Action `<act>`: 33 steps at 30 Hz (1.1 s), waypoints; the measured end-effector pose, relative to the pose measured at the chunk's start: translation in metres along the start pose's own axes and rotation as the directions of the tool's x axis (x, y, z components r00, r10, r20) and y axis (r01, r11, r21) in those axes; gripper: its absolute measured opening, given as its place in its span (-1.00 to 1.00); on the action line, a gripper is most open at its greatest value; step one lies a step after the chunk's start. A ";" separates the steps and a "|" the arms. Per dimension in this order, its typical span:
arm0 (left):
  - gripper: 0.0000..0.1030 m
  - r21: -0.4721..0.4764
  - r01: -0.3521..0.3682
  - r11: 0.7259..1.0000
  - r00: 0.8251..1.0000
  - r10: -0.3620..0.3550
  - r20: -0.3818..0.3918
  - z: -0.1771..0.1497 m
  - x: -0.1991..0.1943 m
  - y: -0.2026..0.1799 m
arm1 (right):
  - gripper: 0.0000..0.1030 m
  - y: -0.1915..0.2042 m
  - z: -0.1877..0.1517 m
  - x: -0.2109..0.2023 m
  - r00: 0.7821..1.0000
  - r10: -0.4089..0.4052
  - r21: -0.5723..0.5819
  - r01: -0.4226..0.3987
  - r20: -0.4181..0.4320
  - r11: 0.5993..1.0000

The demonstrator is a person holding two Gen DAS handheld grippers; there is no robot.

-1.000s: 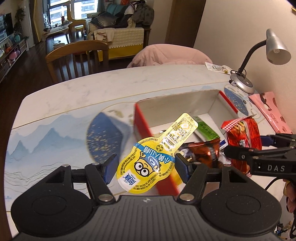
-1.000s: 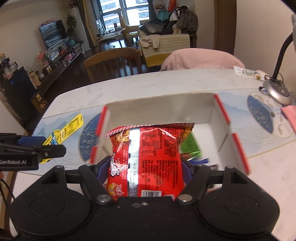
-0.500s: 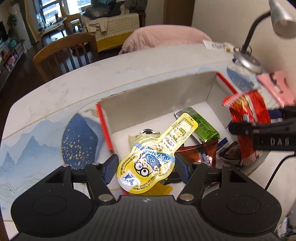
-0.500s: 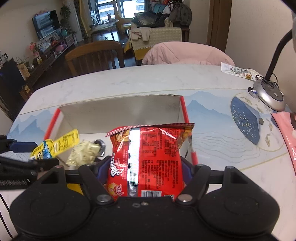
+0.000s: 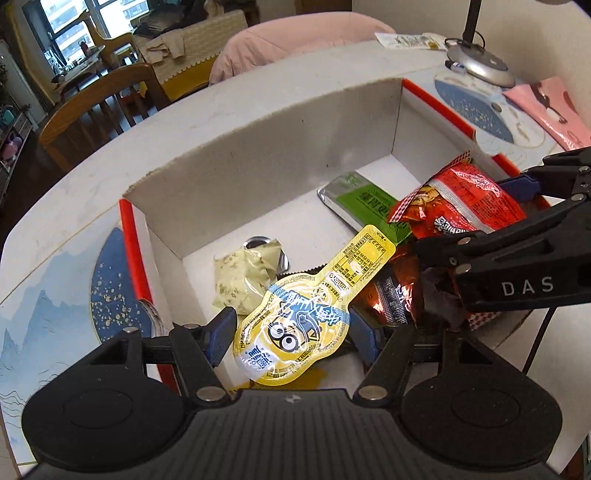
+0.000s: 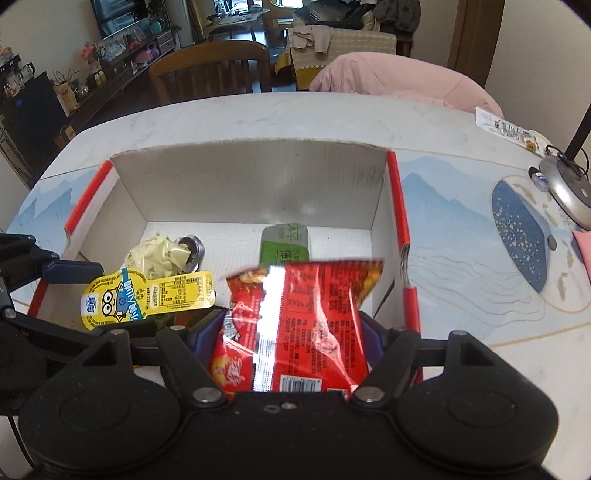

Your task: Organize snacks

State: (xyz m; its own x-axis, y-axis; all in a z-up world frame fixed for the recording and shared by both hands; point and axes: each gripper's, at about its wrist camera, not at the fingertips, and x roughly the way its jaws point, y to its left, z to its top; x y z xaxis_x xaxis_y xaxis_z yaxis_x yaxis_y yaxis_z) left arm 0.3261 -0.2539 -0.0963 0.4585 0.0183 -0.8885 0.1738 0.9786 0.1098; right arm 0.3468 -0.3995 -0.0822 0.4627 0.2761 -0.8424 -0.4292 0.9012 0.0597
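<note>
Got both grippers angled down over the box mid-frame, left gripper clamped on the yellow jelly pouch, right gripper on the red chip bag, ready to drop in.

A home's living-dining room — wooden chair at the marble worktop, television, draped sofa behind.

Red snack bag (in tongs) above box
</note>
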 end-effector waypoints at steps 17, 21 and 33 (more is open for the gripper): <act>0.29 -0.029 0.001 1.000 0.999 -0.003 -0.045 -0.007 0.009 0.003 | 0.52 -0.007 -0.008 -0.005 1.000 0.017 0.008 -0.017 0.024 1.000; 0.29 -0.062 0.013 0.998 0.999 -0.015 -0.037 -0.010 0.003 0.008 | 0.55 -0.008 -0.010 -0.014 0.999 0.022 0.016 -0.022 0.042 1.000; 0.29 -0.126 0.071 0.990 0.995 -0.061 0.082 -0.020 -0.039 0.029 | 0.68 0.006 -0.016 -0.061 0.989 0.028 0.040 -0.034 0.147 0.999</act>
State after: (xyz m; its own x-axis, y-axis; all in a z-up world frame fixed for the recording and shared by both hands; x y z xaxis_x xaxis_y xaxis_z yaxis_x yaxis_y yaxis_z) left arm 0.2959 -0.2223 -0.0670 0.5172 -0.0585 -0.8539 0.0951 0.9954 -0.0106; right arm 0.3030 -0.4160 -0.0389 0.5598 0.3472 -0.7524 -0.4136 0.9039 0.1094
